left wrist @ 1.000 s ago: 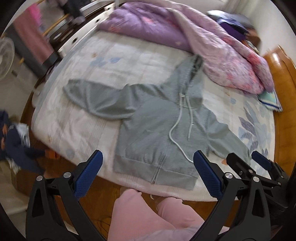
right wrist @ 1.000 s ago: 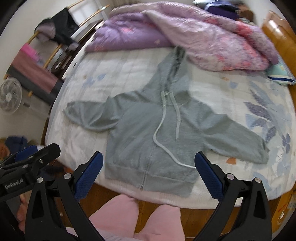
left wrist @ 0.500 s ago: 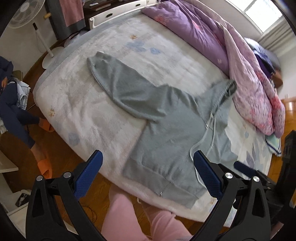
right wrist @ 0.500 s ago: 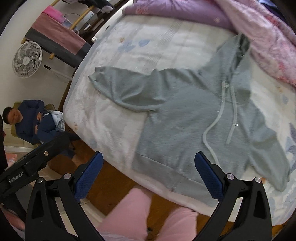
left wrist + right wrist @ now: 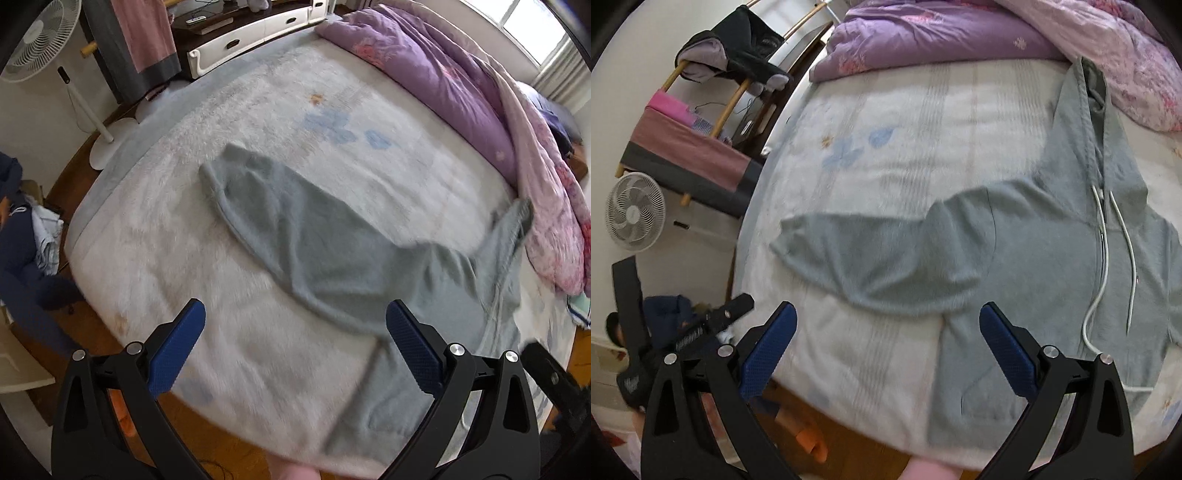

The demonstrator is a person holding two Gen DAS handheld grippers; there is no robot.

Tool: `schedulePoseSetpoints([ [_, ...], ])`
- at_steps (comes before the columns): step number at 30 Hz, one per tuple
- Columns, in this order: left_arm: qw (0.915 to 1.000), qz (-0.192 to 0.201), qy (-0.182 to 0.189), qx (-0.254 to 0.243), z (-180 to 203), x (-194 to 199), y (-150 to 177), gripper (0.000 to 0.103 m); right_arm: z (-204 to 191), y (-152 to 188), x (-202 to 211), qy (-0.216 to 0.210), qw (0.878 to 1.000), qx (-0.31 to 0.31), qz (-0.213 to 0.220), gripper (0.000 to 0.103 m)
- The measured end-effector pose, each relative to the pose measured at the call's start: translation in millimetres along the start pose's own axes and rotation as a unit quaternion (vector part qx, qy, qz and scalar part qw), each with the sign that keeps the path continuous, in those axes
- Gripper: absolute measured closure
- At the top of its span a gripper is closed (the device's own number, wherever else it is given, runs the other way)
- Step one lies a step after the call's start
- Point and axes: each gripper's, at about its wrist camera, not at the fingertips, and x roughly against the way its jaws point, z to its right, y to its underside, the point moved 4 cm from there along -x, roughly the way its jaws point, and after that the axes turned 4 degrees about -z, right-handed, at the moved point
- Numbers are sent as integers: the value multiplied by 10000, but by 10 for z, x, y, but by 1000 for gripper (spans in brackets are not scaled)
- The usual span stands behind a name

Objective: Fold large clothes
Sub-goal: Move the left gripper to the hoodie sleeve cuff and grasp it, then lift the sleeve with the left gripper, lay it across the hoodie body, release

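Both released tongs, left (image 5: 293, 343) and right (image 5: 884, 345), hover beside the grey hoodie (image 5: 1034, 258); grabbing its sleeve (image 5: 280, 221) off-centre could bunch the fold.

Purple quilt (image 5: 436, 85) bunched along bed (image 5: 155, 236) far edge; fan (image 5: 634, 212) beside bed.

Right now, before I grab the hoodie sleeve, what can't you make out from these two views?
- Hoodie: its far sleeve is cut off by the right wrist view's edge.
- Its hem: motion-blurred in the left wrist view; the right gripper finger covers part in the other.
- Sleeve cuff: too blurred to tell if folded under.
- Both grippers, left gripper included: open, empty.
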Motion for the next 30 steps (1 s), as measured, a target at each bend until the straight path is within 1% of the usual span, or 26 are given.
schedulePoseSetpoints([
  [2, 9999, -58, 35, 133, -162, -227, -211, 5, 18, -77, -94, 219, 9997, 112, 88, 8],
  [5, 9980, -100, 524, 343, -361, -570, -454, 5, 87, -233, -250, 555, 9982, 204, 102, 8],
  [7, 9956, -185, 674, 623, -514, -836, -594, 5, 166, -283, -334, 765, 9968, 208, 36, 8],
  [10, 9904, -341, 713, 1135, -794, -1283, -797, 5, 310, -245, -415, 1014, 9947, 138, -142, 8],
  [13, 9862, -455, 565, 1490, -1007, -1625, -949, 5, 413, -142, -453, 1234, 9921, 130, -190, 9],
  [14, 9849, -510, 546, 1564, -1068, -1742, -1000, 5, 461, -92, -487, 1396, 9898, 178, -222, 11],
  [15, 9837, -638, 439, 1623, -1134, -1882, -1069, 5, 515, -39, -543, 1613, 9860, 239, -334, 13],
  [16, 9836, -671, 361, 1636, -1168, -1965, -1124, 9, 551, 2, -598, 1746, 9831, 275, -478, 18],
  [17, 9835, -643, 349, 1653, -1194, -2019, -1174, 14, 622, 51, -679, 1830, 9801, 286, -712, 21],
  [18, 9827, -643, 393, 1690, -1212, -2077, -1226, 32, 659, 95, -717, 1842, 9792, 256, -810, 22],
  [19, 9815, -699, 462, 1721, -1220, -2125, -1263, 41, 715, 123, -751, 1849, 9785, 174, -900, 23],
  [20, 9809, -744, 470, 1736, -1228, -2168, -1301, 43, 750, 145, -769, 1843, 9783, 106, -944, 23],
  [21, 9816, -736, 403, 1716, -1239, -2188, -1327, 52, 782, 157, -788, 1839, 9779, 27, -994, 23],
  [22, 9834, -760, 259, 1626, -1242, -2205, -1360, 59, 802, 163, -804, 1844, 9775, -30, -1025, 23],
  [23, 9846, -753, 250, 1560, -1231, -2196, -1386, 64, 799, 171, -810, 1855, 9772, -49, -1030, 24],
  [24, 9861, -683, 266, 1489, -1218, -2156, -1411, 79, 802, 156, -816, 1858, 9772, -48, -1023, 24],
  [25, 9871, -627, 259, 1448, -1208, -2113, -1424, 85, 801, 135, -826, 1858, 9773, -35, -1018, 25],
  [27, 9896, -370, 209, 1372, -1195, -1944, -1462, 86, 781, 114, -854, 1793, 9784, -14, -1031, 31],
  [28, 9911, -226, 125, 1307, -1182, -1845, -1479, 86, 784, 94, -873, 1733, 9793, -17, -1042, 40],
  [29, 9929, 32, -70, 1188, -1167, -1680, -1499, 86, 784, 81, -888, 1703, 9796, -42, -1065, 52],
  [30, 9934, 321, -342, 1051, -1151, -1489, -1518, 86, 807, 64, -913, 1665, 9799, -90, -1099, 56],
])
